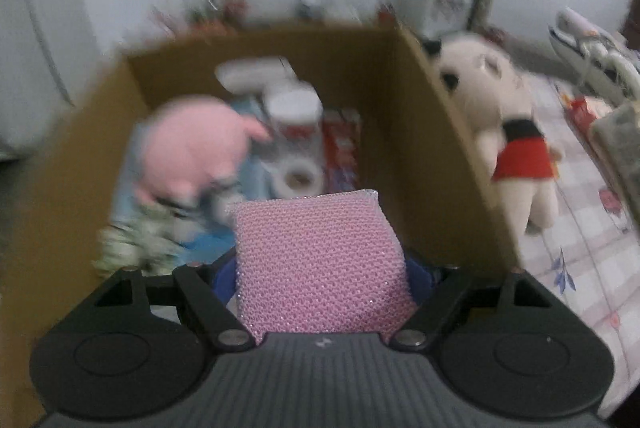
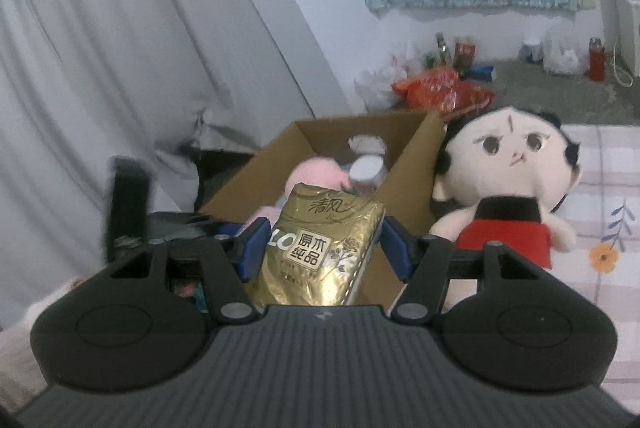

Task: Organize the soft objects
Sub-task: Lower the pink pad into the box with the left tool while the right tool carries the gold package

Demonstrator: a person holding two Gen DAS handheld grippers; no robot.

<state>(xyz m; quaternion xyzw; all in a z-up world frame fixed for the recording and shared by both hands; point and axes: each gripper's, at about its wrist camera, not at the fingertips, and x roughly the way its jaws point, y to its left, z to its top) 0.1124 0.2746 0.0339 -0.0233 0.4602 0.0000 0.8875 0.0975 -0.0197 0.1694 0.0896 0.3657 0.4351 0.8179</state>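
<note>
My left gripper (image 1: pixel 322 268) is shut on a pink mesh sponge (image 1: pixel 320 264), which hangs over the near edge of an open cardboard box (image 1: pixel 420 108). Inside the box lie a pink plush (image 1: pixel 192 144), a toilet paper roll (image 1: pixel 298 176) and a white jar (image 1: pixel 296 104). My right gripper (image 2: pixel 324 244) is shut on a gold tissue pack (image 2: pixel 316 248), held up in front of the same box (image 2: pixel 416 164). The pink plush (image 2: pixel 320 172) shows behind the pack. A doll in a red dress (image 2: pixel 508 164) leans against the box's right wall outside; the left wrist view shows this doll (image 1: pixel 500 116) too.
The box and doll rest on a checked, flowered bedspread (image 2: pixel 600 188). A red packet (image 1: pixel 340 144) and blue items fill the box floor. Red snack bags (image 2: pixel 440 88) and bottles lie by the far wall. A white curtain (image 2: pixel 120 28) hangs on the left.
</note>
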